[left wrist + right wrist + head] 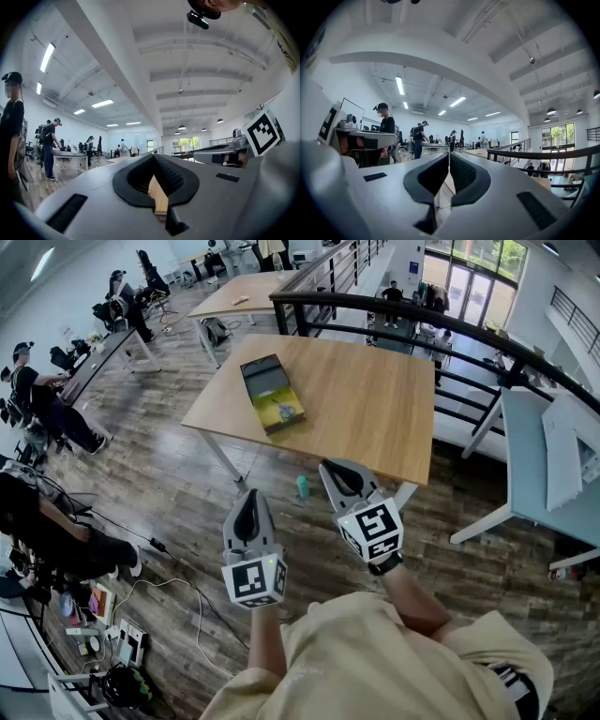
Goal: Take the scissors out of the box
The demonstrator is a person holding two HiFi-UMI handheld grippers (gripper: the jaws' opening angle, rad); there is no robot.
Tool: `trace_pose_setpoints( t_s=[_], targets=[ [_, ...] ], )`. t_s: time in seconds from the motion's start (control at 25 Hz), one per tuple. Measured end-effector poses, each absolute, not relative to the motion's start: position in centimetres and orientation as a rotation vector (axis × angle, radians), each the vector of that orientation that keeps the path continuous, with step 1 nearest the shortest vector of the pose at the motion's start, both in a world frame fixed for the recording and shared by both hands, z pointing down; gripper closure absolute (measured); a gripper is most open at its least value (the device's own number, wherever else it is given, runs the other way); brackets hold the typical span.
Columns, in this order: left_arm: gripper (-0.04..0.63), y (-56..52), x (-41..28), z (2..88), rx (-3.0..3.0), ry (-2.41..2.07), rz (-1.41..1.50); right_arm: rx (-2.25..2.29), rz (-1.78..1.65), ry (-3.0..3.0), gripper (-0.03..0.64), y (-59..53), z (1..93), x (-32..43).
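Observation:
An open box (pixel 271 393) lies on the wooden table (pixel 375 409), toward its left side, with a dark lid half and a yellow-green half. A small bluish item (pixel 287 412) rests in the yellow-green half; I cannot tell its shape from here. Both grippers hang in the air short of the table's near edge, well apart from the box. My left gripper (pixel 249 493) (pixel 153 155) is shut with nothing in it. My right gripper (pixel 333 465) (pixel 448 154) is also shut and empty, a little nearer the table. Each gripper view looks level across the room.
A teal cup (pixel 303 487) stands on the wood floor under the table's near edge. A black railing (pixel 450 329) runs behind the table. A white table (pixel 544 465) is at the right. Seated people (pixel 37 399) and floor cables (pixel 122 643) are at the left.

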State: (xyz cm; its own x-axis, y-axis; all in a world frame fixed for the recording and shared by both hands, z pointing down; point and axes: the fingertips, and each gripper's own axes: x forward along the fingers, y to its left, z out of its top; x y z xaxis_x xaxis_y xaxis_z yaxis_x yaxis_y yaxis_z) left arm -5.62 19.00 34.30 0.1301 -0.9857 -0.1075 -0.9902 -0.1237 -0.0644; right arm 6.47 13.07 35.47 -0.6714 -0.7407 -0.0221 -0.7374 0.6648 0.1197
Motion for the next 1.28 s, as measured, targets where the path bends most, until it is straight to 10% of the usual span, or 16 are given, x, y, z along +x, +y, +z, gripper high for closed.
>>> trace_pose_setpoints(
  t_s=[1.28],
  targets=[
    [0.586,18.9,6.2,37.6,-2.317,1.922,0.019,1.294,0.045,-2.871,0.6,14.3,41.1,16.7]
  ],
)
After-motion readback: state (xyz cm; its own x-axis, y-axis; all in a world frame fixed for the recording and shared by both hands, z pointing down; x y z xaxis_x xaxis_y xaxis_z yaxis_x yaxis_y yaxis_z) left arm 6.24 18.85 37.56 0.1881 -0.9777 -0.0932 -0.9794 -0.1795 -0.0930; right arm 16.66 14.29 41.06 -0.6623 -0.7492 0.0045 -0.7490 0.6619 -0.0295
